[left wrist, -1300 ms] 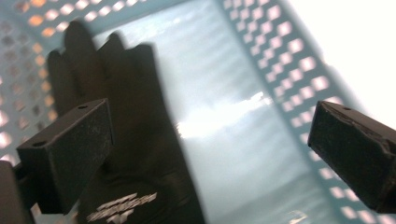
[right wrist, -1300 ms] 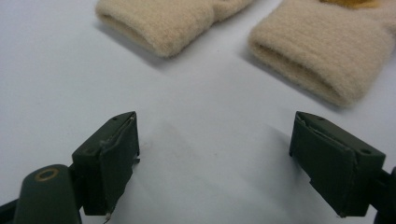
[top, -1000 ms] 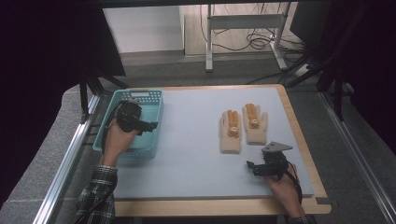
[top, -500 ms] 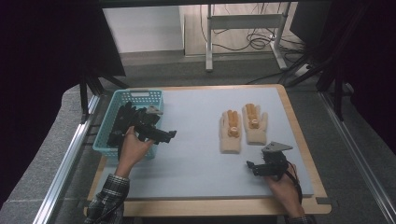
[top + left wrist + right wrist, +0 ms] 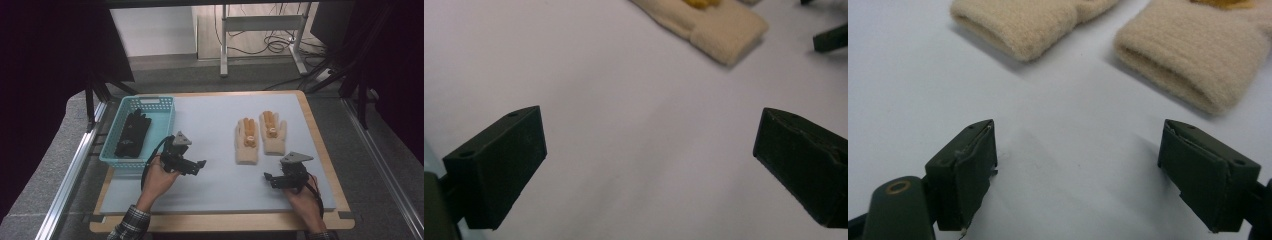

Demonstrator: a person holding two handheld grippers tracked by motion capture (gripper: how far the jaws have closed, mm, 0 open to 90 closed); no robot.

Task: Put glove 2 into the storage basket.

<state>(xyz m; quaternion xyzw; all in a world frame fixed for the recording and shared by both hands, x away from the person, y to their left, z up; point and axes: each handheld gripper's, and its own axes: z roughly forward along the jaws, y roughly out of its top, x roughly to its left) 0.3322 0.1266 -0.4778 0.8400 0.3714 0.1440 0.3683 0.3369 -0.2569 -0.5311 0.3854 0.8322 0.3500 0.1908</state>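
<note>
Beside the basket [image 5: 162, 107], at its four o'clock, the left gripper [image 5: 199, 165] has withdrawn, jaws apart and empty, leaving black gloves [image 5: 132, 132] inside; cream gloves [image 5: 260, 135] likely follow.

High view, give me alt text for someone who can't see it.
A person holds the left gripper and the right gripper, both open and empty, over a pale table mat. Two cream gloves lie side by side ahead of the right gripper; a black glove lies in a blue basket at left.
</note>
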